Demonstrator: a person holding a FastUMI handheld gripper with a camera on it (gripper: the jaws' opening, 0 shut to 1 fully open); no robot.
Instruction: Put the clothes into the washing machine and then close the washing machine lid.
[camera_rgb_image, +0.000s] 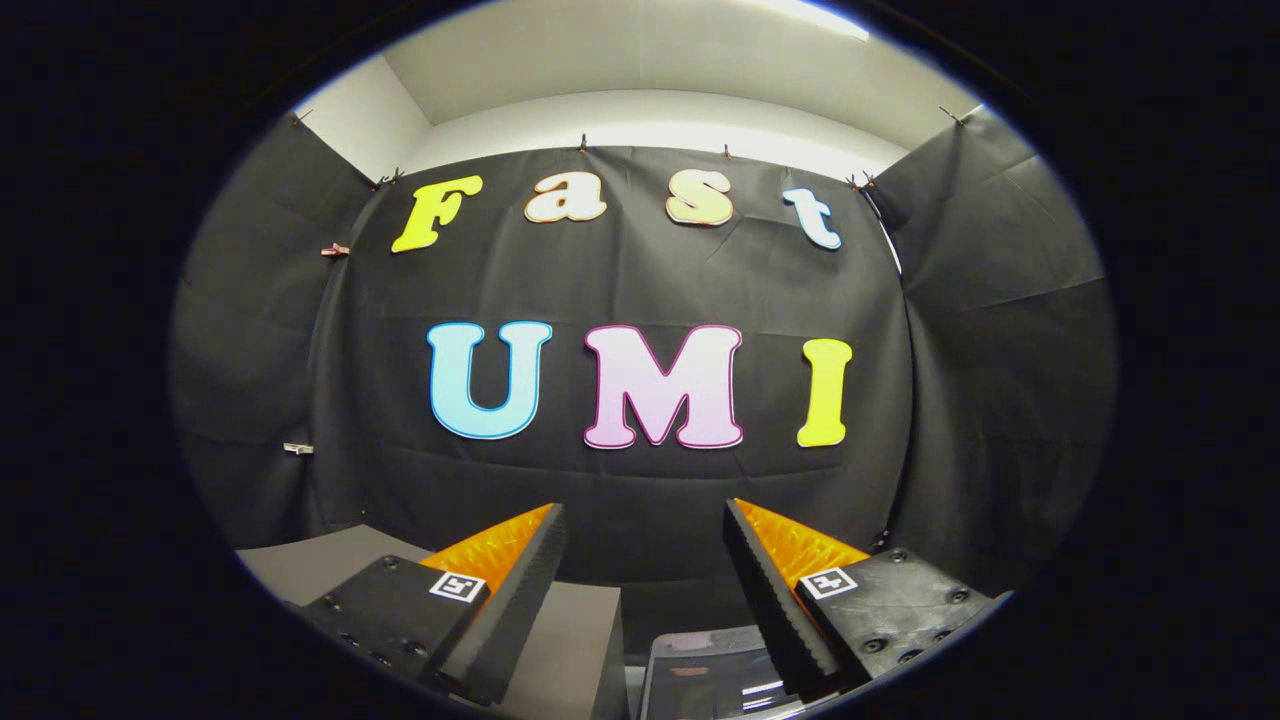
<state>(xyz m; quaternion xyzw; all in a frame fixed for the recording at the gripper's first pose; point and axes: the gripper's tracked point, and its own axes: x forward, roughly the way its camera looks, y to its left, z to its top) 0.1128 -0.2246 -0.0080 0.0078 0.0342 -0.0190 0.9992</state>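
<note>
My gripper (645, 525) is open, its two fingers spread wide with nothing between them. It is raised and faces the booth's black cloth wall. Below the fingers, between them, a glossy pale panel (705, 675) shows; it may be the washing machine's lid, but I cannot tell. No clothes are held.
A grey flat surface (330, 560) lies under and to the left of the left finger, ending in an edge near the pale panel. Black cloth walls close the booth at the back and on both sides.
</note>
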